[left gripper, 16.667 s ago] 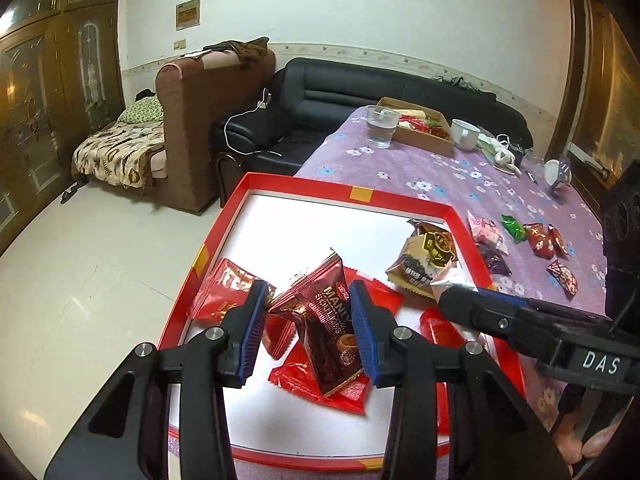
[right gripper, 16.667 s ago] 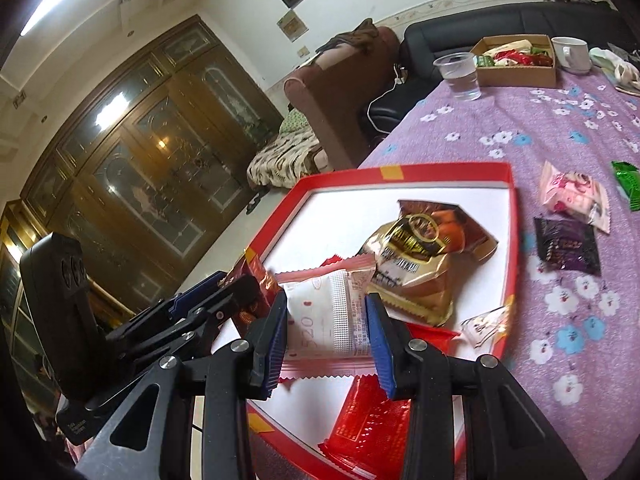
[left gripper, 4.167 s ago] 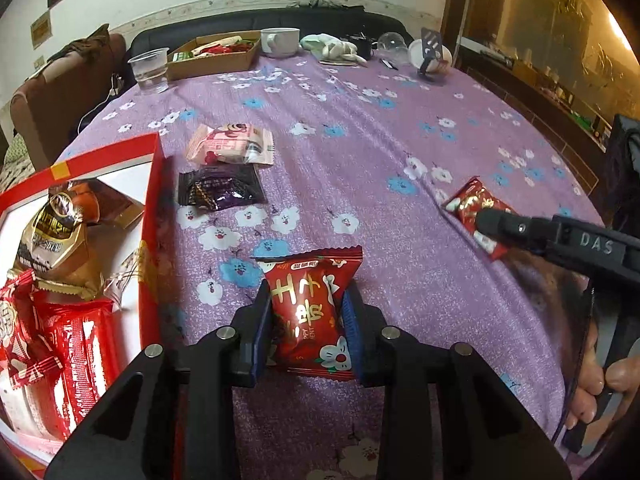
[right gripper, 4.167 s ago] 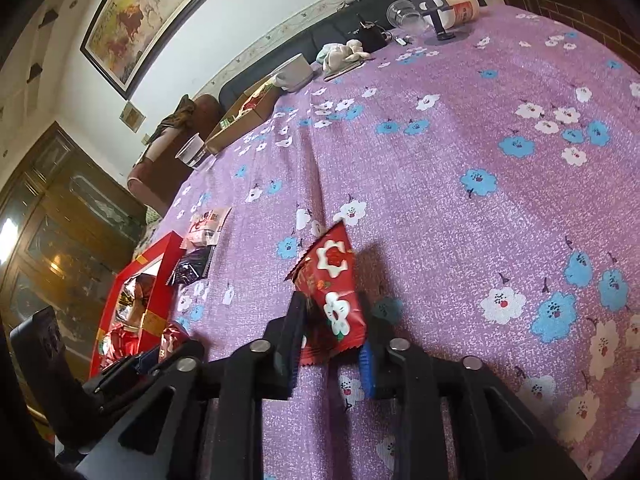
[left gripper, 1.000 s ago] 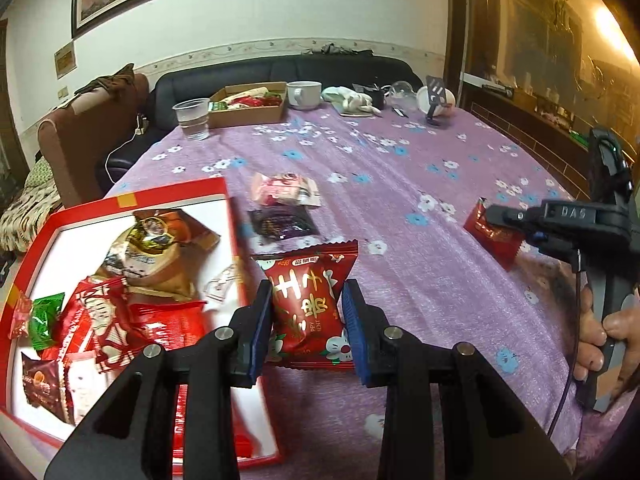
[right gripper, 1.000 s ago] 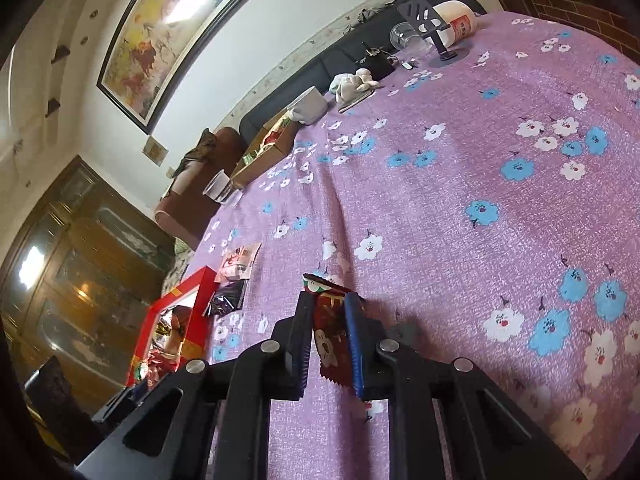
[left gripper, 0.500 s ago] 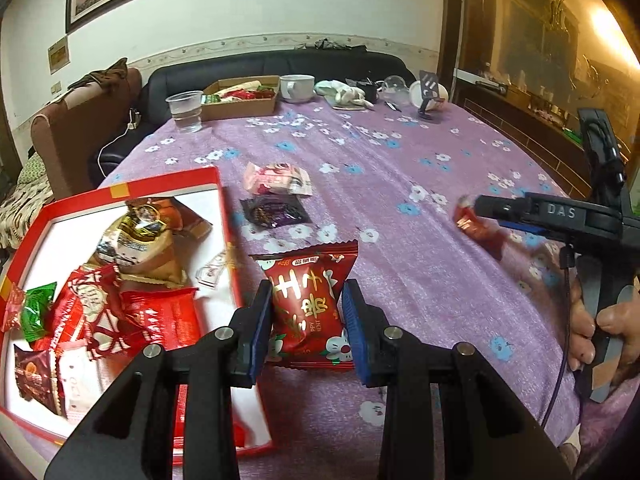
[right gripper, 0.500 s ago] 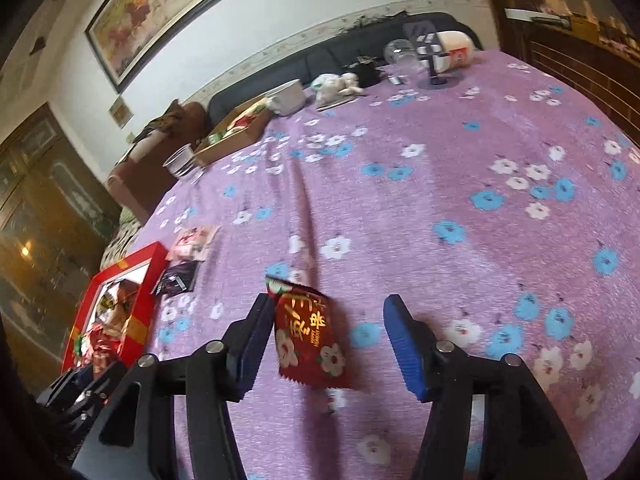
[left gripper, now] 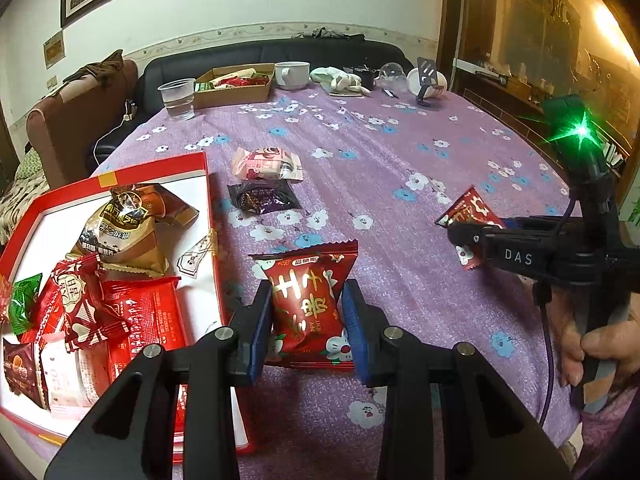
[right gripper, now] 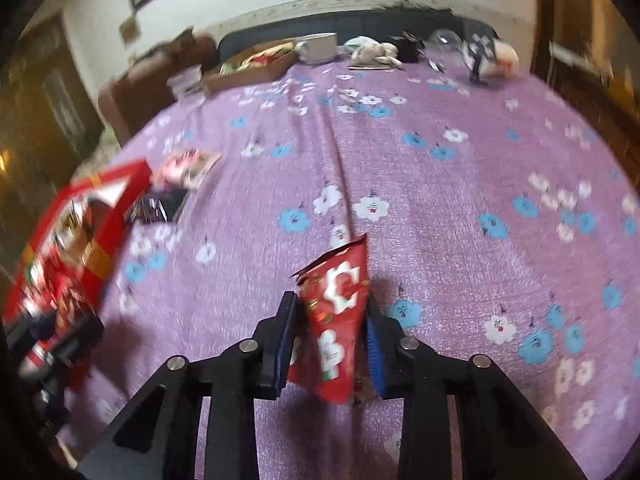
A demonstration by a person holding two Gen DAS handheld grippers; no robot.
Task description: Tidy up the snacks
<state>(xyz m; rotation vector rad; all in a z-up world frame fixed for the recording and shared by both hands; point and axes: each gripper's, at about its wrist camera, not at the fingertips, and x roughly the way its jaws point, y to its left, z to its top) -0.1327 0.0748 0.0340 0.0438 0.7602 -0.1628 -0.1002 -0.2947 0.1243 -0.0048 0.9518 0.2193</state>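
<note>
Snack tray (left gripper: 208, 208) left of loose packets (left gripper: 266, 164)

My left wrist camera sat just behind my left gripper (left gripper: 308, 320), looking forward and down along its fingers across the purple flowered tablecloth (left gripper: 380, 168) toward the black sofa (left gripper: 280, 54) at the far end. The red tray (left gripper: 212, 216) lay close on its left, and my right gripper (left gripper: 466, 236) showed on its right. My right wrist camera looked from behind my right gripper (right gripper: 330, 332) the same way, low and close over the cloth, motion-blurred. Both views shared the tray (right gripper: 120, 200), the cardboard box (left gripper: 236, 88) (right gripper: 248, 70) and the white mug (left gripper: 292, 74) (right gripper: 318, 48)
</note>
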